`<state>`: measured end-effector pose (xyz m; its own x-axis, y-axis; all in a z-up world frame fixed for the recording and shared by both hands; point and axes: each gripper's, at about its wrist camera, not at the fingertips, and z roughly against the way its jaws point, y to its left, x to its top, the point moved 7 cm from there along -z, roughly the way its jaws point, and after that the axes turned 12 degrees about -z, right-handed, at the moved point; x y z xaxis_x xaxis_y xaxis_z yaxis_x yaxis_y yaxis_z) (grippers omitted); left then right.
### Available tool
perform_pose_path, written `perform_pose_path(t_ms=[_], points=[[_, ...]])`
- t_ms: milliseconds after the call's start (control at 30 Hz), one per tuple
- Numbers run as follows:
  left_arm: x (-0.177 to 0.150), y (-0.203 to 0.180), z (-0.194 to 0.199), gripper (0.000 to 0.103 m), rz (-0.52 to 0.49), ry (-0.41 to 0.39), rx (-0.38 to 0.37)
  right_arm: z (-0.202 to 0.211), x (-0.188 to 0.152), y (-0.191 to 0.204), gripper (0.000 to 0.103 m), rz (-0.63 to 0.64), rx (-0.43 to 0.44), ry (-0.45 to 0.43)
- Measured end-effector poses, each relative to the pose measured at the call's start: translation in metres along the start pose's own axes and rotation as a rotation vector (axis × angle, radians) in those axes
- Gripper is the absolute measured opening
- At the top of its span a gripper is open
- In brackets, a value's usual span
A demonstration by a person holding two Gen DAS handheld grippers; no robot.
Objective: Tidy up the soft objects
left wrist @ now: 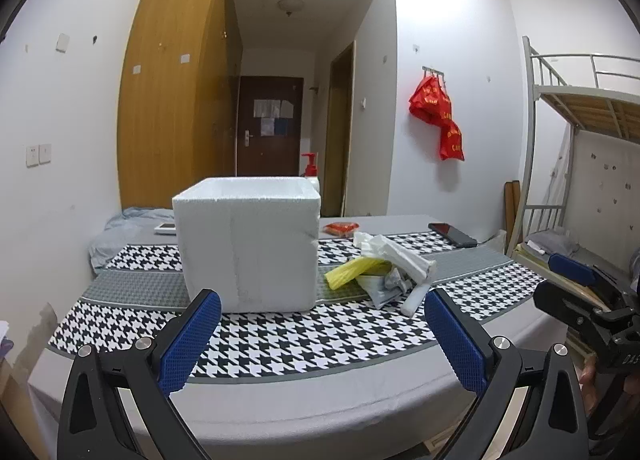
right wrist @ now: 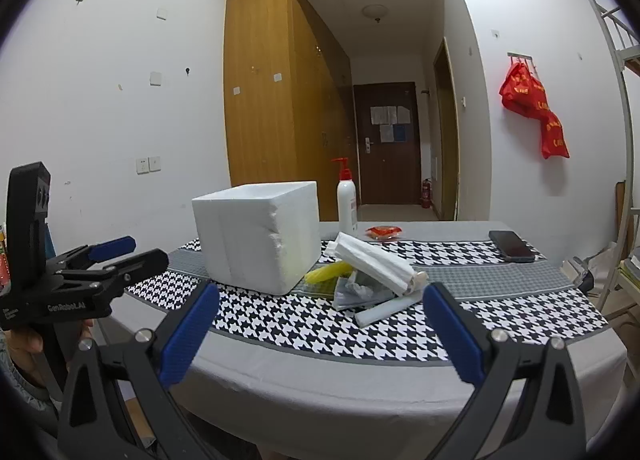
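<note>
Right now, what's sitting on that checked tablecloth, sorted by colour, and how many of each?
White: 3, the white foam box, the white pump bottle with a red top and the white paper roll.
Yellow: 1, the yellow crumpled bag.
Red: 1, the small red packet.
Black: 1, the black phone.
Grey: 1, the grey crumpled wrapper.
Total: 7.

Dormitory-style bedroom in a small flat. At right edge of frame: metal bunk bed (left wrist: 576,108) with slatted upper deck and ladder rail. Left of centre: tall wooden wardrobe (left wrist: 176,100) against white wall. Centre background: narrow hallway ending in dark entrance door (left wrist: 269,128) with papers stuck on it; fire extinguisher (right wrist: 426,193) on floor beside it. Upper centre: domed ceiling lamp (left wrist: 290,4). Right wall: hook rail with red bags (left wrist: 438,112). Foreground: table under houndstooth cloth (left wrist: 280,344).
</note>
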<state>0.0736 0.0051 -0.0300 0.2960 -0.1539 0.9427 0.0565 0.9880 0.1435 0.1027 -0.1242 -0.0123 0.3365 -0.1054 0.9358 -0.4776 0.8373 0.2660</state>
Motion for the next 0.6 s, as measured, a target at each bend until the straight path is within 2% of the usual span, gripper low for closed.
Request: perform_pose_path(t_ms=[133, 267, 500, 600], points=[[-0.0018, 0.0021, 0.0007, 0.102, 0.021, 0.009, -0.001, 0.0005, -0.003, 0.0026, 0.103, 0.0, 0.007, 0.002], [-0.0012, 0.0066, 0.0037, 0.102, 0.032, -0.005, 0.036, -0.0013, -0.0068, 0.0029, 0.103, 0.006, 0.015, 0.008], [0.0044, 0.0056, 0.0033, 0.102, 0.031, -0.022, 0.046, 0.0001, -0.004, -0.0062, 0.103, -0.015, 0.012, 0.005], [0.003, 0.0051, 0.0014, 0.102, 0.044, -0.011, 0.028, 0.0022, -0.0028, -0.0056, 0.103, -0.018, 0.012, 0.0]])
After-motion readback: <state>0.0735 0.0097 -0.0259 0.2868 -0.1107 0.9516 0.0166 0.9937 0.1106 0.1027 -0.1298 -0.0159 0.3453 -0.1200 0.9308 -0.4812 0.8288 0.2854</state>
